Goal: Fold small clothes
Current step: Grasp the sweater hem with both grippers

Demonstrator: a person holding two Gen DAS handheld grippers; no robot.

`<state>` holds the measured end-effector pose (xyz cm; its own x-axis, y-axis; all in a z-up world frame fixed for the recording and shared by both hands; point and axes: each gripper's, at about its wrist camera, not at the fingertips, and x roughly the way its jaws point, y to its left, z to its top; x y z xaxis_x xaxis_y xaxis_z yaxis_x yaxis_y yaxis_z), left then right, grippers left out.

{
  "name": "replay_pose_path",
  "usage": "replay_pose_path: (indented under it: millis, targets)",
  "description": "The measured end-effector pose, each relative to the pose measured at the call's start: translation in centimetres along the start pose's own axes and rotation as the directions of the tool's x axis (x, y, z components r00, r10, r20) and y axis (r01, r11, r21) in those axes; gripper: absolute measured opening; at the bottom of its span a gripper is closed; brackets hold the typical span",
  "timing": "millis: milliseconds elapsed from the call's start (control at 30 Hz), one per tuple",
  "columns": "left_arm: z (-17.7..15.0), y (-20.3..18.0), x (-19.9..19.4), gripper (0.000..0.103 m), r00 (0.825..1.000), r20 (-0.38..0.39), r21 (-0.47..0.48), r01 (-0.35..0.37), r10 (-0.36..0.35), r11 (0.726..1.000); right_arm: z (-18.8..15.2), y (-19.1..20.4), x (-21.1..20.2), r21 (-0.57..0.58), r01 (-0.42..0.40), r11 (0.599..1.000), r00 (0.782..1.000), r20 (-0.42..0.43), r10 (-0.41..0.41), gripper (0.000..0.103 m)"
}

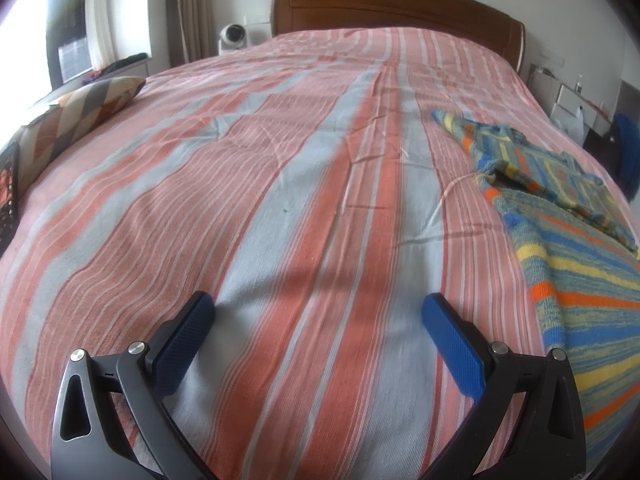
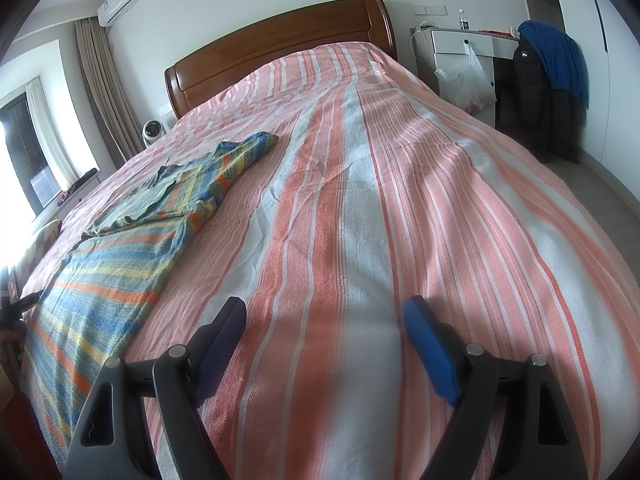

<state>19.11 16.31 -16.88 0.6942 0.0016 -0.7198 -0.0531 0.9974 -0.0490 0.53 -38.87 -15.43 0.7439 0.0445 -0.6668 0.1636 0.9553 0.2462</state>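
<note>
A small striped knit garment in blue, yellow, green and orange (image 1: pixel 568 240) lies spread on the bed, at the right edge of the left wrist view and at the left of the right wrist view (image 2: pixel 132 232). One sleeve points toward the headboard and the upper part is rumpled. My left gripper (image 1: pixel 318 308) is open and empty over the bedspread, to the left of the garment. My right gripper (image 2: pixel 325 312) is open and empty over the bedspread, to the right of the garment. Neither touches the garment.
The bed has a pink, white and grey striped cover (image 1: pixel 280 184) and a brown wooden headboard (image 2: pixel 280 44). A patterned cushion (image 1: pixel 76 116) lies at the bed's left edge. A white nightstand with a plastic bag (image 2: pixel 468 72) and a chair with dark clothes (image 2: pixel 552 84) stand on the right.
</note>
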Motion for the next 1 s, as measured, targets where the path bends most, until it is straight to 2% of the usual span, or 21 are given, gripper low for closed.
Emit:
replay_pose_path:
  millis: [67, 133, 200, 233, 267, 333, 367, 433, 467, 500, 533, 567, 633, 667, 700, 733, 767, 800, 833, 900, 1000]
  targets:
    - [0.2, 0.2, -0.1, 0.103, 1.000, -0.010, -0.006, 0.011, -0.011, 1.000, 0.0, 0.0, 0.0, 0.003, -0.003, 1.000, 1.000, -0.003, 0.003, 0.081]
    - [0.7, 0.5, -0.6, 0.101, 0.997, -0.072, -0.021, 0.038, -0.040, 0.999, 0.2, 0.1, 0.0, 0.002, 0.004, 1.000, 1.000, -0.016, -0.004, 0.081]
    - [0.8, 1.0, -2.7, 0.101, 0.984, -0.123, -0.053, 0.126, -0.132, 0.991, 1.3, 0.9, -0.1, -0.015, 0.057, 0.998, 0.995, -0.087, -0.058, 0.081]
    - [0.4, 1.1, -4.6, 0.101, 0.968, -0.146, -0.059, 0.198, -0.205, 0.978, 1.6, 1.4, -0.7, -0.012, 0.070, 0.997, 0.991, -0.113, -0.071, 0.081]
    - [-0.2, 0.9, -5.9, 0.101, 0.956, -0.170, -0.048, 0.234, -0.239, 0.971, 1.9, 2.0, -1.8, 0.006, 0.041, 0.999, 0.991, -0.124, -0.040, 0.081]
    - [-2.2, -0.2, -8.2, 0.101, 0.936, -0.253, 0.009, 0.254, -0.243, 0.967, 2.0, 3.6, -4.5, 0.042, -0.094, 0.995, 0.985, -0.142, 0.099, 0.081]
    - [-3.7, -1.0, -8.9, 0.101, 0.925, -0.303, 0.047, 0.254, -0.228, 0.966, 1.6, 4.8, -5.7, 0.049, -0.159, 0.986, 0.970, -0.179, 0.165, 0.081]
    - [-6.6, -2.6, -9.8, 0.100, 0.904, -0.377, 0.106, 0.257, -0.200, 0.961, -0.2, 7.2, -7.5, 0.068, -0.250, 0.966, 0.922, -0.286, 0.259, 0.081]
    - [-7.5, -3.2, -9.8, 0.096, 0.897, -0.397, 0.116, 0.261, -0.196, 0.958, -1.3, 8.1, -8.0, 0.083, -0.278, 0.957, 0.896, -0.336, 0.289, 0.081]
    - [-8.4, -3.9, -9.7, 0.083, 0.886, -0.425, 0.127, 0.261, -0.185, 0.957, -2.7, 8.9, -8.3, 0.095, -0.294, 0.951, 0.871, -0.384, 0.307, 0.081]
    - [-8.8, -4.5, -9.4, 0.077, 0.880, -0.444, 0.144, 0.257, -0.170, 0.956, -3.8, 9.5, -8.4, 0.096, -0.298, 0.950, 0.855, -0.415, 0.310, 0.080]
    - [-8.9, -5.3, -9.3, 0.075, 0.884, -0.448, 0.181, 0.237, -0.134, 0.955, -5.0, 10.2, -8.4, 0.089, -0.289, 0.953, 0.841, -0.451, 0.297, 0.080]
    - [-8.9, -6.4, -9.4, 0.070, 0.893, -0.439, 0.220, 0.218, -0.103, 0.951, -6.7, 10.7, -8.0, 0.063, -0.245, 0.968, 0.841, -0.483, 0.244, 0.066]
    - [-8.9, -6.6, -9.4, 0.059, 0.889, -0.447, 0.224, 0.222, -0.103, 0.949, -7.2, 10.7, -7.6, 0.068, -0.227, 0.971, 0.845, -0.482, 0.231, 0.063]
    - [-8.9, -6.8, -9.3, 0.034, 0.883, -0.457, 0.225, 0.228, -0.104, 0.947, -7.5, 10.6, -7.3, 0.089, -0.219, 0.972, 0.842, -0.486, 0.234, 0.053]
    - [-9.0, -7.1, -9.2, 0.014, 0.873, -0.478, 0.235, 0.237, -0.100, 0.943, -7.7, 10.7, -6.7, 0.109, -0.214, 0.971, 0.829, -0.504, 0.240, 0.025]
    - [-9.1, -7.3, -9.2, 0.003, 0.863, -0.494, 0.233, 0.251, -0.108, 0.940, -7.9, 10.9, -6.4, 0.105, -0.218, 0.970, 0.817, -0.524, 0.240, 0.005]
    - [-8.9, -7.2, -9.3, 0.003, 0.863, -0.492, 0.221, 0.255, -0.118, 0.941, -8.0, 11.2, -6.1, 0.094, -0.229, 0.969, 0.799, -0.550, 0.243, 0.005]
    - [-8.5, -6.9, -9.6, 0.002, 0.857, -0.492, 0.182, 0.276, -0.155, 0.944, -8.0, 11.3, -6.2, 0.100, -0.235, 0.967, 0.796, -0.551, 0.251, 0.005]
    - [-7.0, -5.6, -10.2, 0.002, 0.835, -0.468, 0.039, 0.345, -0.288, 0.938, -7.1, 10.9, -6.6, 0.176, -0.268, 0.947, 0.788, -0.526, 0.320, 0.005]
    - [-3.0, -4.2, -10.6, 0.002, 0.834, -0.375, -0.089, 0.403, -0.405, 0.911, -4.7, 10.0, -7.5, 0.270, -0.315, 0.910, 0.807, -0.427, 0.407, 0.005]
